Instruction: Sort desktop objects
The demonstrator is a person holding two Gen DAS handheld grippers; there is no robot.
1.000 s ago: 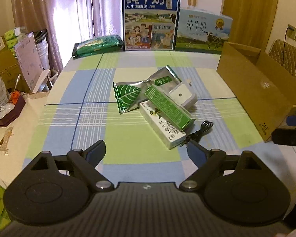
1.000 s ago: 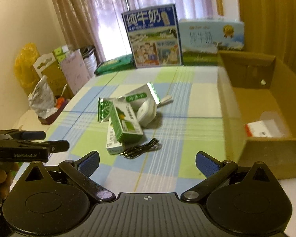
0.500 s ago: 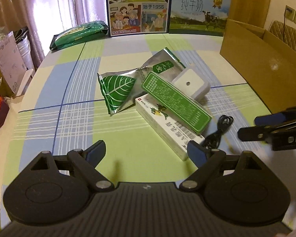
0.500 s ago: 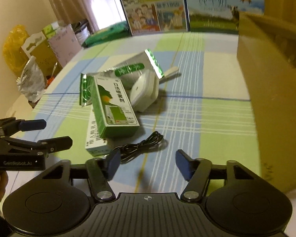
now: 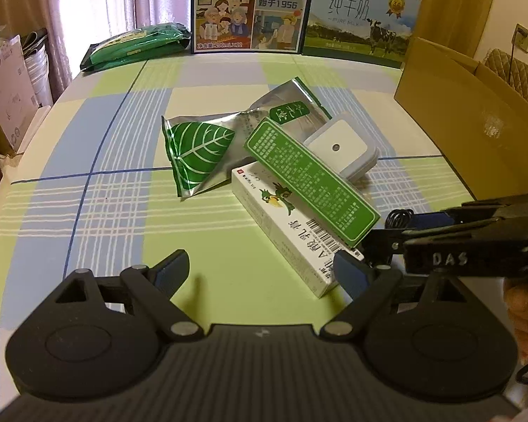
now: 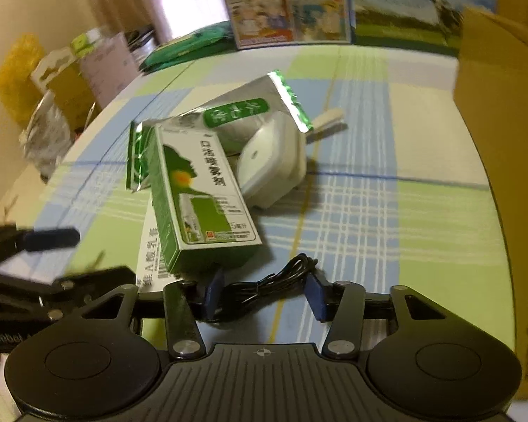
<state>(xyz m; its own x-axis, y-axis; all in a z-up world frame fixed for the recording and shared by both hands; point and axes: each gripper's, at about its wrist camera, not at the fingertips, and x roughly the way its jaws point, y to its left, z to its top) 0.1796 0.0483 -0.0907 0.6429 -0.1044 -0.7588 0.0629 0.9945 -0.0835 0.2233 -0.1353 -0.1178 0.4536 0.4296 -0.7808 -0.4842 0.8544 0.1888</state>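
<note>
Straddling black cable (image 6: 264, 286), right tool (image 6: 262, 295) unclenched (left tool (image 5: 260, 270) likewise), cardboard box (image 6: 500, 112) rightward.

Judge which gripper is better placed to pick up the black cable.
Right. The right gripper is open with its fingers either side of the black cable. The left gripper hovers open over bare tablecloth, beside the white box.

Daylight glows through the mauve curtains (image 5: 98, 3) behind my checked tablecloth (image 5: 98, 190), with a wooden door (image 5: 447, 3) and quilted chair (image 5: 517, 77) right.
</note>
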